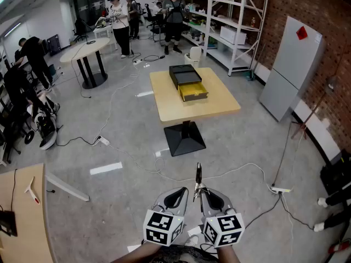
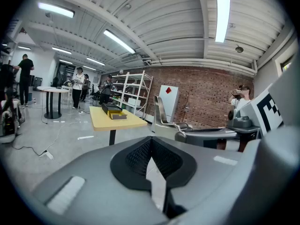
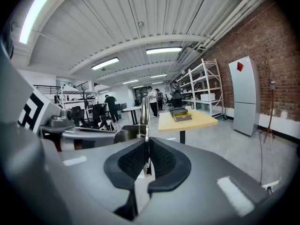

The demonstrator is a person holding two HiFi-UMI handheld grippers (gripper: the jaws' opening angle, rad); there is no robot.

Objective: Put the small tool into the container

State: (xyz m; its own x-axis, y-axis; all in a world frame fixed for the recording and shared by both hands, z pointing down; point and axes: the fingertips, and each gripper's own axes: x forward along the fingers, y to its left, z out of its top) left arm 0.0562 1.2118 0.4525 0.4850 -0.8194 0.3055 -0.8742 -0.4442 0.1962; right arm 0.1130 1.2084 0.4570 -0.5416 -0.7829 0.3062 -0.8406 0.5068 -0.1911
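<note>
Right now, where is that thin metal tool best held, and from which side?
Much as the right gripper holds it: pads pinching the flat faces of the small tool at its near end, from behind. It looks slim and flat, so it likely will not twist, and its far end is free for the container.

My left gripper (image 2: 150, 143) is closed on nothing; at ten o'clock the yellow surface (image 2: 123, 122) carries the container (image 2: 114, 111); my right gripper (image 2: 184, 128) lies at three o'clock.

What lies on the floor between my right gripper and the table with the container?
Head view: only grey floor crossed by a loose white cable, then the table's black base. Nothing blocks the right gripper.
</note>
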